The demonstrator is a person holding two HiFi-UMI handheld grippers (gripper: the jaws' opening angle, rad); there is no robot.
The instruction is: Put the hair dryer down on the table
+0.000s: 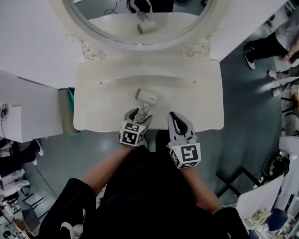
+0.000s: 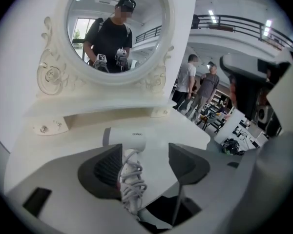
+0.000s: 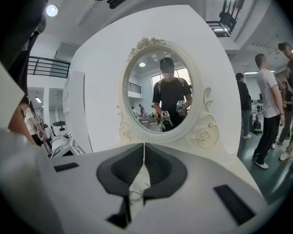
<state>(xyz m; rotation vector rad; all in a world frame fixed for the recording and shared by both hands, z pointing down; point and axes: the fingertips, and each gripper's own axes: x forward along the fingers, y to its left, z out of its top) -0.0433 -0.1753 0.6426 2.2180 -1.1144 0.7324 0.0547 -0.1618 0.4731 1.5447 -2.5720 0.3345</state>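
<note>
The white hair dryer [image 1: 145, 97] lies on its side on the cream dressing table [image 1: 199, 108], near the front edge. In the left gripper view its barrel [image 2: 124, 137] points left, and its handle, wound with white cord [image 2: 132, 182], runs back toward me. My left gripper [image 1: 139, 114] stands wide open around that handle [image 2: 145, 155]. The cord lies close beside the left pad, and the right pad is well clear of it. My right gripper [image 1: 175, 117] hovers over the table's front edge to the right of the dryer. Its jaws are shut [image 3: 144, 167] with nothing between them.
An oval mirror [image 1: 139, 14] in an ornate frame rises behind a raised shelf [image 1: 149, 66] at the back of the table. A white cabinet [image 1: 25, 108] stands at the left. People [image 1: 284, 34] stand on the grey floor at the right.
</note>
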